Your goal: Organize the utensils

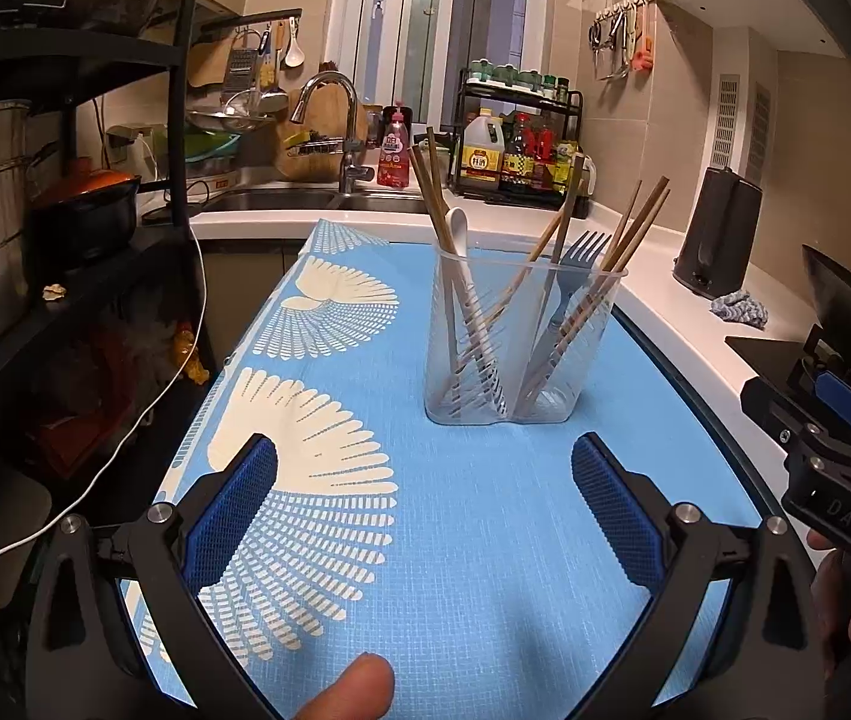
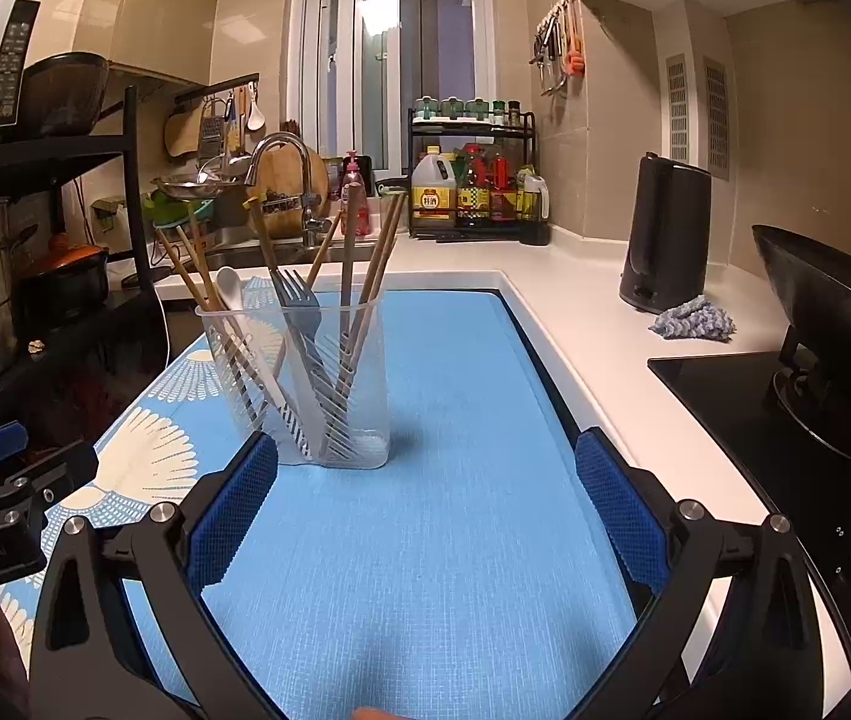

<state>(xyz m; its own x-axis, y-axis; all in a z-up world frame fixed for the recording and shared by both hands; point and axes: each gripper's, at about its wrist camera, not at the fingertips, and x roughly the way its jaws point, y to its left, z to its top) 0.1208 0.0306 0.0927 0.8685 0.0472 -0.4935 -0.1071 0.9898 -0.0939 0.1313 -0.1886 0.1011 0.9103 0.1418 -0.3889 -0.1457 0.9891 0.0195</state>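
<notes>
Evidently, the sorting looked all but done: the utensils were gathered upright in a clear plastic holder (image 1: pixel 524 339) that stood on the blue mat (image 1: pixel 485 570) covering the worktop (image 2: pixel 605 312). Chopsticks (image 1: pixel 432 198), a white spoon (image 1: pixel 457 228) and a grey fork (image 1: pixel 584 258) were seen leaning outward against the rim, handles or heads up, presumably so that each could be lifted out singly. No loose utensil was seen on the mat.

The left gripper (image 1: pixel 425 516) was held low over the near end of the mat, its blue padded fingers (image 1: pixel 233 516) spread wide with nothing between them. The right gripper (image 2: pixel 425 516) was held likewise, fingers (image 2: pixel 620 516) wide apart and empty. Both were kept well short of the holder, a placing judged to suit a pause or a finish rather than a reach.

In the left wrist view the holder's two compartments were shown nearly square on, with the other gripper's body at the right edge. In the right wrist view the holder (image 2: pixel 299 384) was shown to the left of centre, and the black kettle (image 2: pixel 665 234), the cloth (image 2: pixel 692 318) and the hob (image 2: pixel 743 396) with a pan (image 2: pixel 827 324) were better revealed.
</notes>
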